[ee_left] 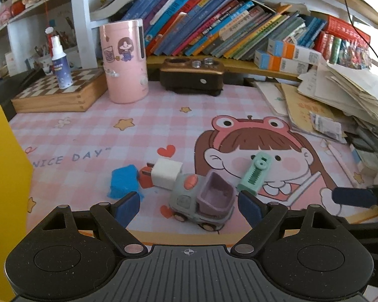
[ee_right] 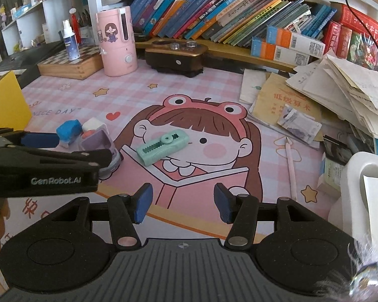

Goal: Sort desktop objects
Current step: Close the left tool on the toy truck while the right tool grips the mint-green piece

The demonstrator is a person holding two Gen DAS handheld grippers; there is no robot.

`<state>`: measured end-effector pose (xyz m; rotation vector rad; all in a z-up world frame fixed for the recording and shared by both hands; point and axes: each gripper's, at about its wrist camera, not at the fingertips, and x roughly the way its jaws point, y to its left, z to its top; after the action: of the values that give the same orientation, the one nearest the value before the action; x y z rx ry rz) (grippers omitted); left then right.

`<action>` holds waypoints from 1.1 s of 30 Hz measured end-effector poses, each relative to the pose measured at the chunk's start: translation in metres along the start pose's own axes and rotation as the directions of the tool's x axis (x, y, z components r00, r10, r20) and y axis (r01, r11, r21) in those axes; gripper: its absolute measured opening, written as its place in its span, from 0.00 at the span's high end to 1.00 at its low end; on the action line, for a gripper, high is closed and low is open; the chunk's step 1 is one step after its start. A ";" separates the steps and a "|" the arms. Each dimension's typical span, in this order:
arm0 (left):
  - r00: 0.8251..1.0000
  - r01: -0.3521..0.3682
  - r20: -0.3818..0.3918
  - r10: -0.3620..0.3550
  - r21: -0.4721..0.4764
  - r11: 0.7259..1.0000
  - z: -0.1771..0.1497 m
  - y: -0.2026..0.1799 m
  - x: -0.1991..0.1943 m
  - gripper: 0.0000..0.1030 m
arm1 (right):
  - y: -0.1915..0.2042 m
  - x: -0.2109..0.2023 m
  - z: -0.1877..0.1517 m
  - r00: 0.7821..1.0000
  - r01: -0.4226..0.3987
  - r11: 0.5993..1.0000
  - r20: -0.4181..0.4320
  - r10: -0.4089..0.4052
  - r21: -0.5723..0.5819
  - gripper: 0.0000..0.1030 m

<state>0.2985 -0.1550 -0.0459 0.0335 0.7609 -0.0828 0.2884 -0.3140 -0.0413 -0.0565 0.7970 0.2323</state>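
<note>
A grey toy truck with a purple bed stands on the pink desk mat, between my left gripper's open fingers. Behind it lie a white charger cube, an orange piece and a blue crumpled piece. A mint green toothed clip lies to the truck's right; it also shows in the right wrist view. My right gripper is open and empty, nearer than the clip. The left gripper covers part of the truck there.
A yellow box stands at the left edge. A pink canister, a chessboard box with a spray bottle and a dark sharpener stand at the back. Stacked papers, a pen and a white container crowd the right.
</note>
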 end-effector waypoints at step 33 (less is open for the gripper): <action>0.999 0.033 0.045 -0.029 -0.082 0.996 0.002 0.022 -0.039 0.39 | 0.005 0.026 0.016 0.997 -0.071 0.993 0.010 0.072 -0.092 0.33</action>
<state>0.2737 -0.1309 -0.0180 -0.0588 0.7202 -0.0813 0.3161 -0.3024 -0.0478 -0.1129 0.7758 0.3370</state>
